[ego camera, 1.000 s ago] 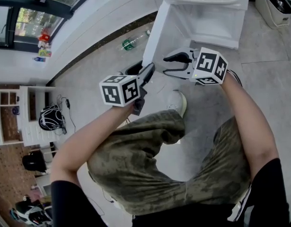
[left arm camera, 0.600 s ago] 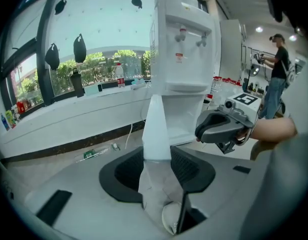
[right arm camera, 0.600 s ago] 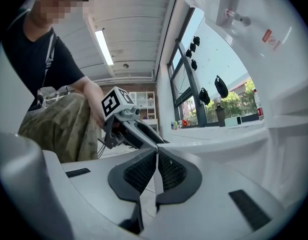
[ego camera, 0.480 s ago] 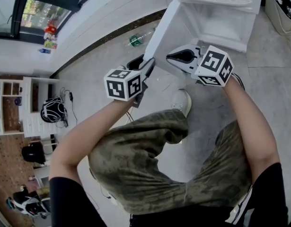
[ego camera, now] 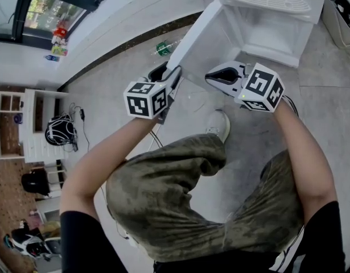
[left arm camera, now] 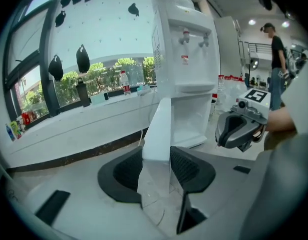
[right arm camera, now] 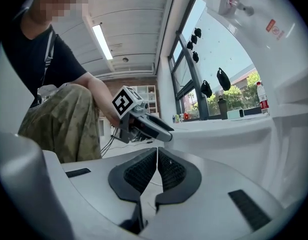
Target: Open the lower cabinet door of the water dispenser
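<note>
The white water dispenser point(ego camera: 266, 16) stands on the floor ahead of me. Its lower cabinet door point(ego camera: 197, 36) stands swung out to the left, and the compartment point(ego camera: 271, 36) behind it shows white walls. My left gripper point(ego camera: 172, 78) is shut on the door's free edge. In the left gripper view that edge point(left arm camera: 156, 129) fills the gap of the left gripper point(left arm camera: 158, 171) from pad to pad. My right gripper point(ego camera: 211, 75) hangs in front of the compartment, shut with nothing in it. The right gripper point(right arm camera: 157, 166) has its pads together.
A green bottle point(ego camera: 163, 48) lies on the floor by the wall left of the door. A white bin point(ego camera: 341, 10) stands at the right and a white shelf unit point(ego camera: 38, 124) at the left. My shoe point(ego camera: 219, 124) is below the grippers. A person point(left arm camera: 276, 54) stands far off.
The right gripper's jaws have gone from open to shut with nothing between them. The left gripper has shifted sideways with the door edge, and the door stands a little wider.
</note>
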